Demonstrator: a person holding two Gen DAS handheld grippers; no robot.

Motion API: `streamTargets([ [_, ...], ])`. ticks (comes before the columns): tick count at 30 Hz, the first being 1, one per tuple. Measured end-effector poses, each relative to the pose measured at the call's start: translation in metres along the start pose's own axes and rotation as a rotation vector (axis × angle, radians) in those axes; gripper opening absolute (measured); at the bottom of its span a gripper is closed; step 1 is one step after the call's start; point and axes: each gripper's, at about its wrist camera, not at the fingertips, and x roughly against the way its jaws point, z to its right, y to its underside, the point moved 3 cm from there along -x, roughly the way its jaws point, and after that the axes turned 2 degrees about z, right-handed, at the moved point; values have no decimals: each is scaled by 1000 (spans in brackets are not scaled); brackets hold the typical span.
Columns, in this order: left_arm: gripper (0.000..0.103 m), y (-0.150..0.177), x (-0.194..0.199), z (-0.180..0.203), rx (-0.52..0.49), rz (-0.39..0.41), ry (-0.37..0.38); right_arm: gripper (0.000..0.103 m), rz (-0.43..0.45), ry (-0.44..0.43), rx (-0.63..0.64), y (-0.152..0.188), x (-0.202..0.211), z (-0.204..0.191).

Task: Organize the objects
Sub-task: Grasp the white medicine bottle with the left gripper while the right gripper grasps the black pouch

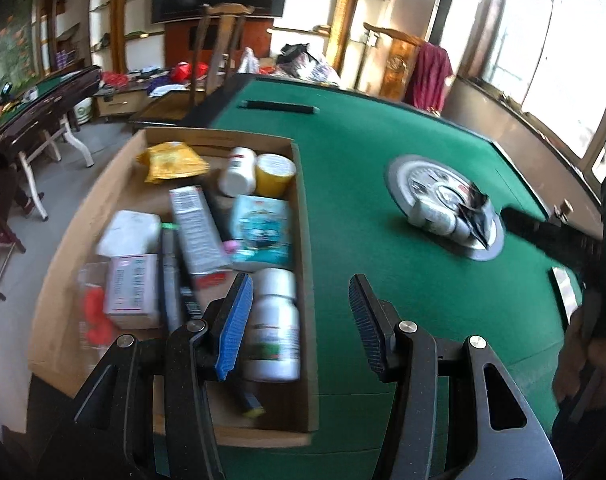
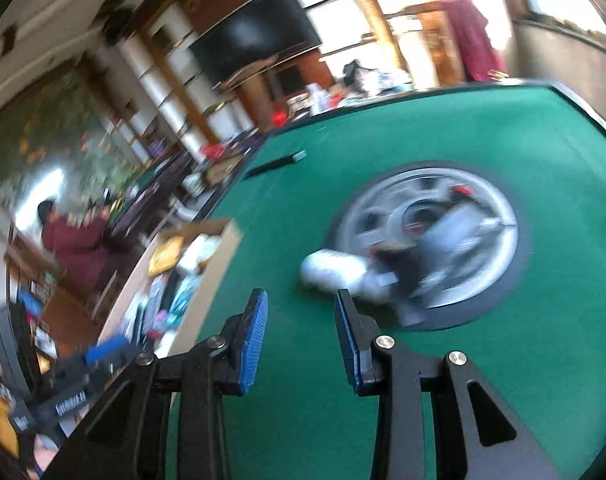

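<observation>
A cardboard box sits on the left of the green table, holding several items: a white bottle, a yellow pouch, a yellow-lidded jar, tubes and small boxes. My left gripper is open and empty above the box's right edge. A white bottle and a black packet lie on the round silver hub. In the blurred right wrist view, my right gripper is open and empty just short of the white bottle beside the hub.
A black pen lies near the table's far edge; it also shows in the right wrist view. The right gripper's dark body reaches in from the right. A chair, another table and a seated person are beyond.
</observation>
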Motion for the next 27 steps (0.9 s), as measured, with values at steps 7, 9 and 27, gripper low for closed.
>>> streamTargets([
  [7,51,-29,-37,79,-144,-70,107,38,39,37,-236,-19,15,73],
  [9,51,-44,-53,105,-200,-85,151,38,43,34,-259,-21,16,79],
  [27,50,-70,-164,129,-103,-395,377,38,61,9,-294,-20,24,83],
])
